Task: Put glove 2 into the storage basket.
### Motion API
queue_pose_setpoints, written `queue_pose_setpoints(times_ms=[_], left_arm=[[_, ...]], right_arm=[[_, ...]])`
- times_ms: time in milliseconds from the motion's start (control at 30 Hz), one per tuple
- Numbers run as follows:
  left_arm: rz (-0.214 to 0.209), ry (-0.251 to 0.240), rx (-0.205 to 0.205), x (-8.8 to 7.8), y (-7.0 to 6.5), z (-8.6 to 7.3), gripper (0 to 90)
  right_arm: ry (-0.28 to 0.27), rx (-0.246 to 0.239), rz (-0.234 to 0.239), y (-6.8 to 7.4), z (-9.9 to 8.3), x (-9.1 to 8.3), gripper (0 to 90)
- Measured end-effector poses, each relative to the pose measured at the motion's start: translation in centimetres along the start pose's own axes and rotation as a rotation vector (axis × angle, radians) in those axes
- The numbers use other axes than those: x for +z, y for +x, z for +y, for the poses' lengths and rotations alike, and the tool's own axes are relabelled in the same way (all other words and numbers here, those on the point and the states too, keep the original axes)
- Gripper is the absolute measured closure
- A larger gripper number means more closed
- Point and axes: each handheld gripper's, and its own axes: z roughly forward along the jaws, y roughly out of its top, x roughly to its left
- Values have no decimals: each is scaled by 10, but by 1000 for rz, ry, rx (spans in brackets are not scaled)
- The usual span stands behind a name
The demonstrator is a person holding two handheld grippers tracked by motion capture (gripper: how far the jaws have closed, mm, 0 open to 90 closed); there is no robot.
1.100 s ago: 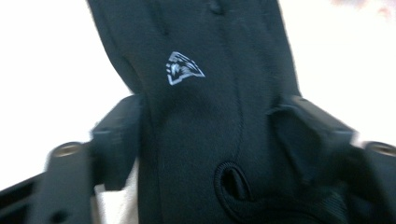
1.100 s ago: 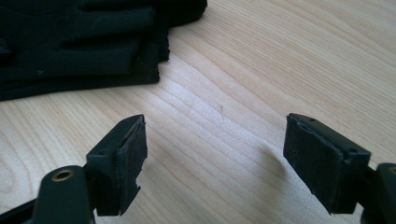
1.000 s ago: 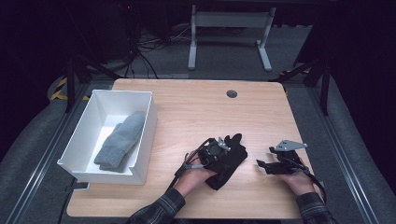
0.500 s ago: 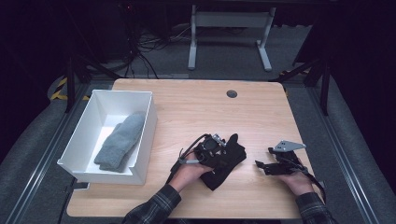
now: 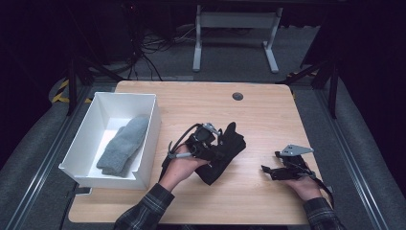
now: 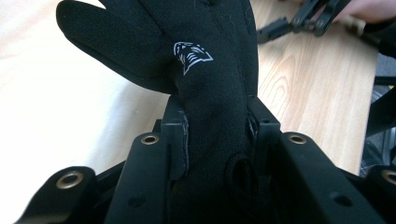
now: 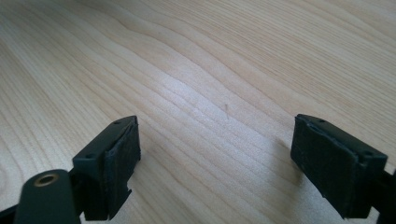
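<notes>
1. High view: left gripper [image 5: 218, 146] at frame centre clamps the black glove [image 5: 225, 155], long axis probably running lower left to upper right.
2. White bin [image 5: 151, 139] sits left, nearer this hand.
3. Right gripper [image 5: 268, 170] rests gaping, holding nothing.

A light wooden table with rounded corners [image 5: 268, 110] stands on grey carpeted floor [image 5: 368, 158] in a dim room, its pale grain bright under overhead light. A small round dark grommet [image 5: 237, 96] sits near the far edge of the tabletop. Beyond it, the white metal legs of a stand [image 5: 234, 28] rise from the carpet, beside a tangle of black cables [image 5: 148, 48]. Yellow-and-black hazard tape [image 5: 62, 91] marks the floor at left. The far background falls into darkness.
</notes>
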Motion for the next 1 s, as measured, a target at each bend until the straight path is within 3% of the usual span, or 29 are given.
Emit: queue_pose_setpoints(times_ms=[233,533,800,1000], left_arm=[[38,-22,-19,-51,6,7,676],[125,-83,-67,-131,23,-2,676],[222,-139,-146,-192,47,-33,676],[301,-146,-228,-214,68,-64,676]], right_arm=[[0,0,0,0,0,0,163],[0,-1,0,0,0,0,162],[0,-1,0,0,0,0,162],[0,-1,0,0,0,0,162]])
